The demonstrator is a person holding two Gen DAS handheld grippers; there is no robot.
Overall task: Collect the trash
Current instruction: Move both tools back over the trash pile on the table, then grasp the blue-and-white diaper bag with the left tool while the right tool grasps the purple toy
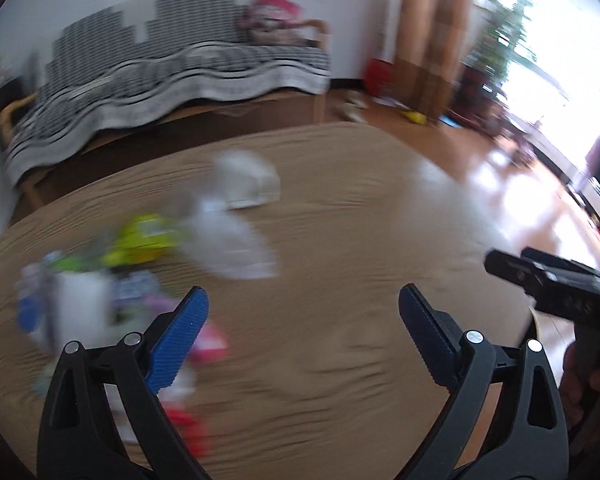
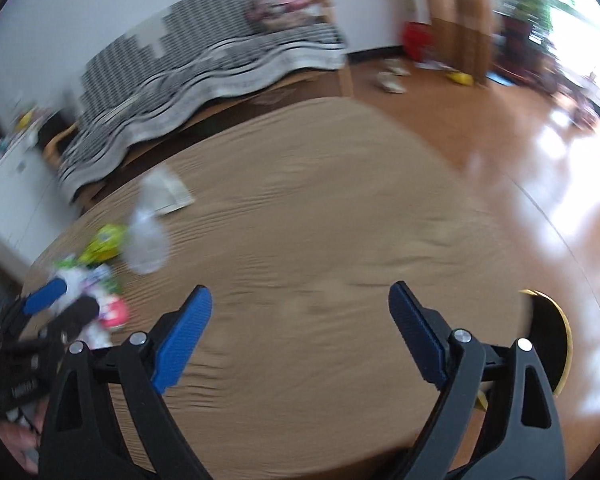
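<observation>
Blurred trash lies on the left of the round wooden table (image 1: 340, 360): a clear plastic bag (image 1: 232, 240), a white packet (image 1: 248, 184), a yellow-green wrapper (image 1: 144, 240), white and blue packaging (image 1: 60, 308) and a pink wrapper (image 1: 214, 344). My left gripper (image 1: 302, 291) hangs open above the table just right of that pile, nothing between its pads. My right gripper (image 2: 299, 290) is open too, over bare table (image 2: 320, 360), holding nothing. The right wrist view shows the same clear bag (image 2: 146, 240) and yellow-green wrapper (image 2: 104, 242) at far left. A black, yellow-rimmed bin (image 2: 552, 340) sits at the table's right edge.
Behind the table stands a sofa (image 1: 180, 76) under a striped cover. A red container (image 1: 378, 74), a curtain (image 1: 432, 32), plants and small items on the glossy floor (image 2: 520, 152) are to the right. A white cabinet (image 2: 16, 200) stands at left.
</observation>
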